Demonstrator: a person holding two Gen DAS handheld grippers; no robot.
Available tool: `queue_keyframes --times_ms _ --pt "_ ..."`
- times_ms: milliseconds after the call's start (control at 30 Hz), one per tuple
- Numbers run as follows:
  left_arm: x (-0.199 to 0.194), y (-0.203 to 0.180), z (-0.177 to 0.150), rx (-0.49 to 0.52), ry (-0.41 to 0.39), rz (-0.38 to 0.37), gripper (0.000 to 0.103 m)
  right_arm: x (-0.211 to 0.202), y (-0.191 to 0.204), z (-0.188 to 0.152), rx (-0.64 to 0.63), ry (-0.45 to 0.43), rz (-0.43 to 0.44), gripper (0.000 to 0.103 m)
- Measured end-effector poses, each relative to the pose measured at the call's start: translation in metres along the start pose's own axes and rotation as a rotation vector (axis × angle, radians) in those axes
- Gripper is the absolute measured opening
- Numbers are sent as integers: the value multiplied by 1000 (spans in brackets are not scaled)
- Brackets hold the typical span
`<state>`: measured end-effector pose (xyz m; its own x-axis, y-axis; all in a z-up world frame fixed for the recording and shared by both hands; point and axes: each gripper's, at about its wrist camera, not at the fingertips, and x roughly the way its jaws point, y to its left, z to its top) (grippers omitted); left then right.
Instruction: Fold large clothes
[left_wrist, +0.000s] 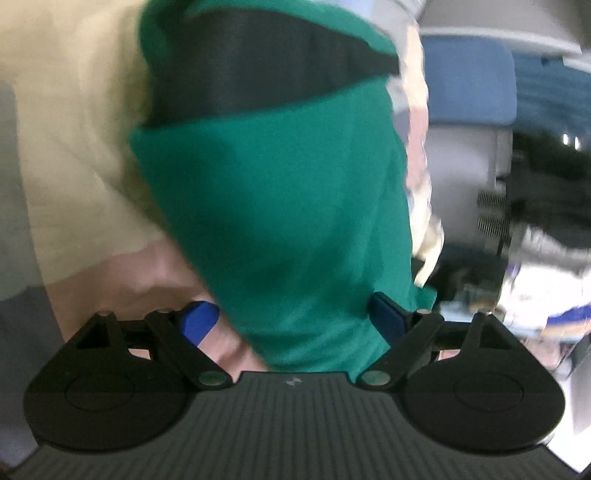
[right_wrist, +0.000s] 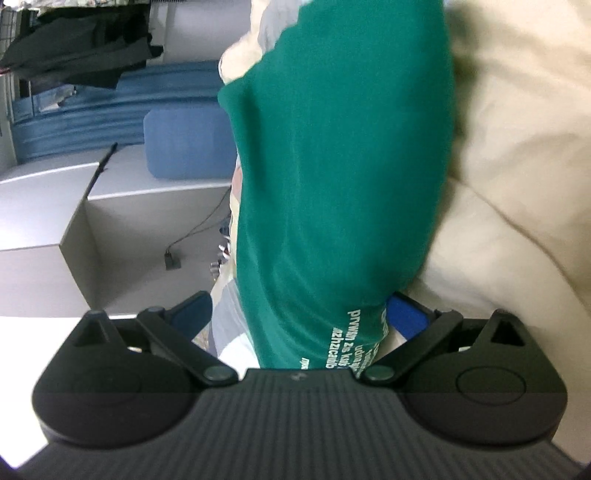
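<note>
Green shirt (left_wrist: 280, 206) lying between both grippers over the cream bedding (left_wrist: 74, 110)

Left gripper (left_wrist: 295, 321) and right gripper (right_wrist: 301, 314) are each standing spread wide, pads clear of the cloth, probably letting a fold settle flat

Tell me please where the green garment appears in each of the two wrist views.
Left wrist view: the green garment fills the centre, running down between the blue pads.
Right wrist view: the green garment fills the centre, white lettering at its lower end.
Shared landmark: the blue cushion beside it.
</note>
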<state>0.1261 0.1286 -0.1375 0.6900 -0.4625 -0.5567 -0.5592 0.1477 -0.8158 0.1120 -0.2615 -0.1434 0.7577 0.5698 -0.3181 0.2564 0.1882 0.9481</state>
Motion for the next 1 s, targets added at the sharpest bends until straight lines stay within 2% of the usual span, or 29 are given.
queue_keyframes --times_ms 100,200,300,433,500,600,633,667,767,833,900,1000 --pt "0 4 2 -35 -21 -17 89 -20 1 7 -29 -55 -49 103" --pt "-2 3 3 -26 -69 -15 89 -34 1 12 -54 -101 -140 103" --pt "-1 2 5 -35 -127 -15 84 -36 -11 19 -30 -118 -126 103" --pt "4 -3 15 -15 -163 -2 78 -24 -9 29 -88 -182 -183 103" --pt "5 -9 15 7 -178 14 74 -13 -10 38 -83 -187 -180 103" --pt "1 -21 10 83 -203 39 56 6 -1 45 -125 -154 -201 103" --pt "-1 -25 8 111 -214 32 47 9 4 43 -159 -149 -185 86" --pt "-5 -28 6 131 -229 16 40 9 9 42 -192 -147 -212 83" --pt "-13 -36 -3 202 -251 1 31 7 17 36 -313 -165 -263 59" --pt "-18 -40 -5 221 -257 -1 29 3 18 36 -338 -169 -275 39" --pt "-23 -46 -10 252 -268 -4 27 -5 21 34 -365 -178 -266 30" --pt "-33 -54 -16 290 -271 -4 26 -10 35 26 -459 -185 -263 25"
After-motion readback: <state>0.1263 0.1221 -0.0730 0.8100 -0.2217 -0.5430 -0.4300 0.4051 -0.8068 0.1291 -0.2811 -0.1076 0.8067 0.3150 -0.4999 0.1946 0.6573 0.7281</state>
